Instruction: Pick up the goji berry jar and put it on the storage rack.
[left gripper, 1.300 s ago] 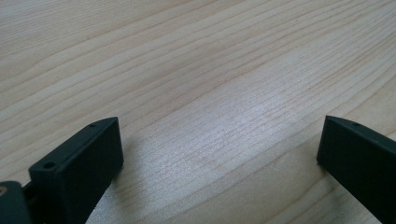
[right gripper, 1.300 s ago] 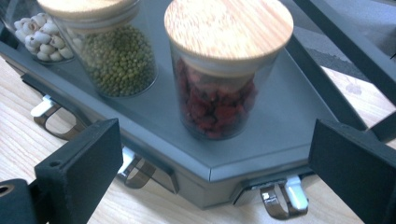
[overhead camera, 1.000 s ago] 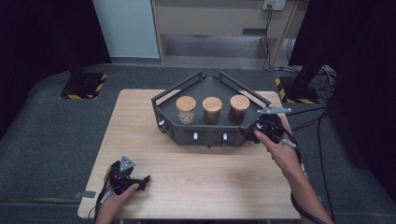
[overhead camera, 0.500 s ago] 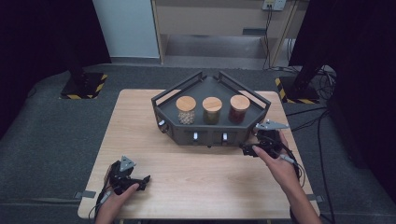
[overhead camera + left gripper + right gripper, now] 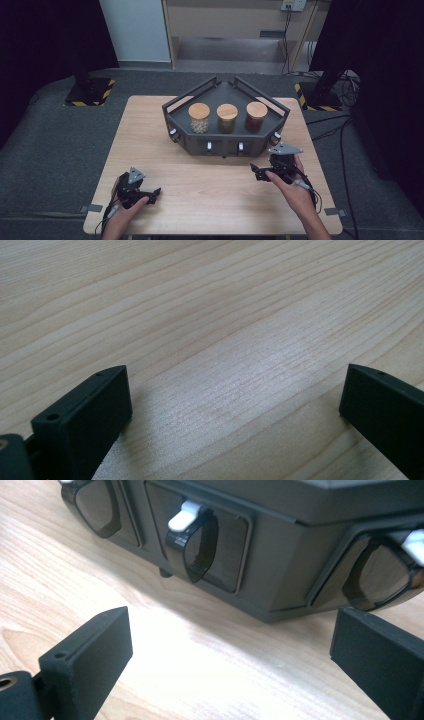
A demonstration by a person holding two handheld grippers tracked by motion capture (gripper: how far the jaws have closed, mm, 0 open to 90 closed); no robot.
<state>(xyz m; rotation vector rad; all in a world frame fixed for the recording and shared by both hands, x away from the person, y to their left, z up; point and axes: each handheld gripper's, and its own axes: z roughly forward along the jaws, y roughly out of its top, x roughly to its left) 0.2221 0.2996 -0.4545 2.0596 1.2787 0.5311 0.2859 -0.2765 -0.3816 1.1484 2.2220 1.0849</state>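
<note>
Presently, right gripper [image 5: 261,172], fingers apart and empty, faces the dark grey angular jar rack [image 5: 226,145] at the desk's far edge, likely approaching a front handle; left gripper [image 5: 150,192] idle, fingers apart.

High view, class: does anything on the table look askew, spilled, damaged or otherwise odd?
Nothing stands out. The three jars stand upright in a row with lids on inside the dark rack, which sits flat on the table. No spill shows. The left gripper and right gripper are both open, holding nothing.

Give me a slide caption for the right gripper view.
Open right gripper facing the dark rack's front hooks above the wooden table.
</note>
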